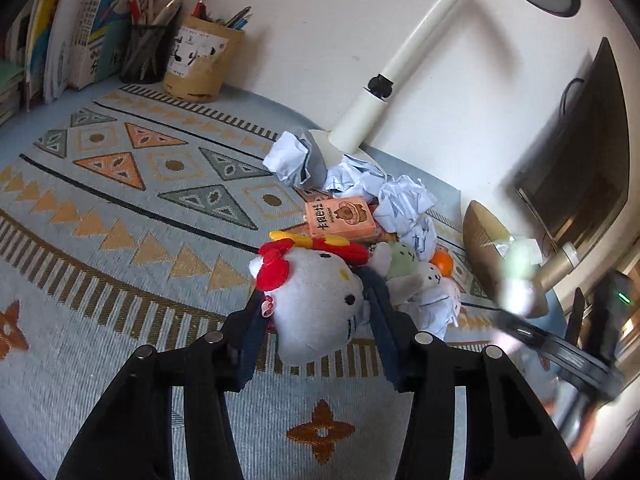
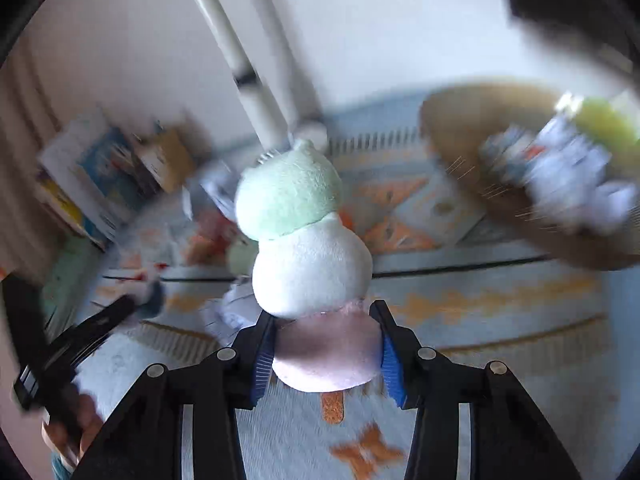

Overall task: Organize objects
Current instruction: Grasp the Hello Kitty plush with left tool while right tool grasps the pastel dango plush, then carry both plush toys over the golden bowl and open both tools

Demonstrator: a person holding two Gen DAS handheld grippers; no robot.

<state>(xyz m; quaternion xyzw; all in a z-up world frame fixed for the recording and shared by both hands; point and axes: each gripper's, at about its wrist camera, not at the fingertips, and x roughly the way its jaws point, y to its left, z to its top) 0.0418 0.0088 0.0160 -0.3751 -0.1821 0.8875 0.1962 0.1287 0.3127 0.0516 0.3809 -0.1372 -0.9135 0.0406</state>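
Note:
A white cat plush (image 1: pixel 320 320) with a red bow sits between the fingers of my left gripper (image 1: pixel 314 296), which is shut on its head just above the patterned blue tablecloth (image 1: pixel 120 240). In the right wrist view my right gripper (image 2: pixel 322 312) is shut on a plush skewer (image 2: pixel 308 264) of green, white and pink balls, pads pressing the pink ball, lifted off the cloth. The picture there is blurred. That gripper and its plush (image 1: pixel 516 280) show as a blur at the right of the left wrist view.
Behind the cat plush lies a pile: crumpled paper (image 1: pixel 404 196), an orange box (image 1: pixel 340 220), a green plush (image 1: pixel 404 260). A woven tray (image 2: pixel 460 140) holds paper and bits at right. A desk lamp (image 1: pixel 376 100), pen cups (image 1: pixel 144 52), books (image 1: pixel 60 20) and a monitor (image 1: pixel 580 160) line the wall.

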